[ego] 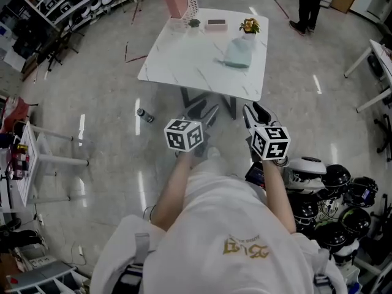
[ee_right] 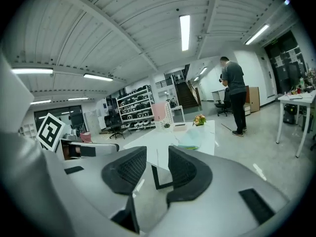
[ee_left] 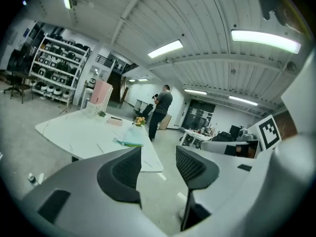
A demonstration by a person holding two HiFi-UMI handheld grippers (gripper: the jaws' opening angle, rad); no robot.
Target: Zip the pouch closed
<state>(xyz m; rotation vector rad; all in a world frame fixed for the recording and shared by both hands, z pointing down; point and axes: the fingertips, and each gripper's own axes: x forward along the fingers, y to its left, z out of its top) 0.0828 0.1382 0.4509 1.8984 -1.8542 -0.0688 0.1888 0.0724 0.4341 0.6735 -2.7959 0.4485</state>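
Left gripper [ego: 202, 114]: jaws wide apart, empty, held short of the desk's [ego: 184, 60] near edge. Pouch [ego: 237, 52] lies by the desk's far right corner, well apart from both grippers. Right gripper [ego: 256, 115]: jaws apart, slightly narrower, also empty.

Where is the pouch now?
In the head view the pale green pouch lies at the right of the white table, close to the flower pot.
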